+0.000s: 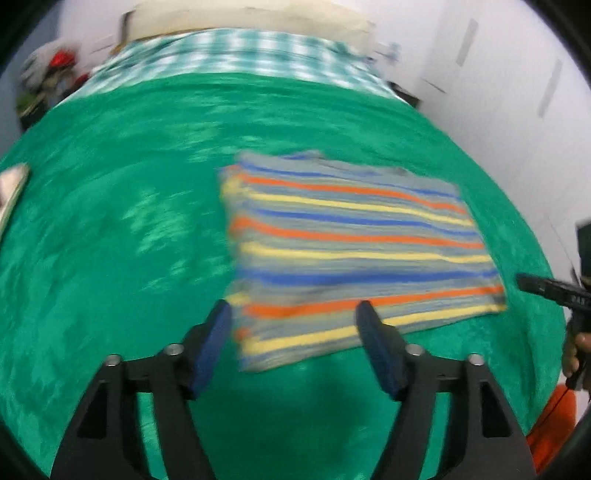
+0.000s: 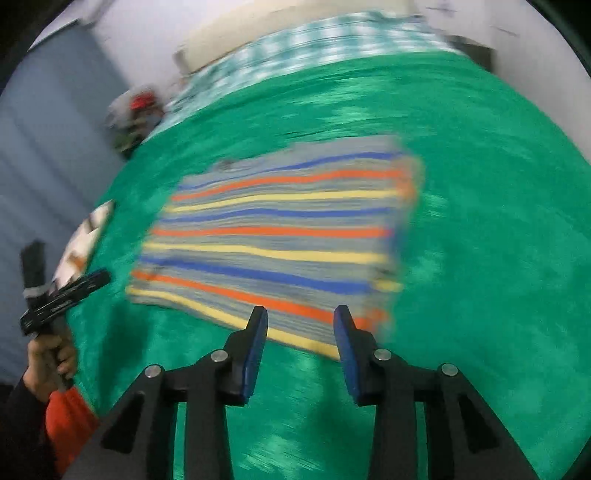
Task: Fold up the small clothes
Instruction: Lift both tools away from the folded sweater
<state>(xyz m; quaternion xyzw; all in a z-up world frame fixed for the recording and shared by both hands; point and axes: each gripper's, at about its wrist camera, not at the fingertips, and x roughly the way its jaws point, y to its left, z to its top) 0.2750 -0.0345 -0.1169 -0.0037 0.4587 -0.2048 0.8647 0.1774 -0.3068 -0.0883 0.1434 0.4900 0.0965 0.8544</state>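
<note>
Striped folded garment (image 1: 354, 251) flat on green blanket (image 1: 110, 229), both tongs (image 1: 293, 314) (image 2: 300, 317) agape at its near edge.

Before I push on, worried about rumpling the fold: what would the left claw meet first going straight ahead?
Probably the striped garment: the open left claw frames its near corner. Blur hides the depth.

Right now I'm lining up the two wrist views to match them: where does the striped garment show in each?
Left wrist: striped garment lies right of centre on the green blanket, just beyond the open left gripper.
Right wrist: it lies centre, slightly left, beyond the open right gripper.
Shared landmark: checked cloth at the far end.
</note>
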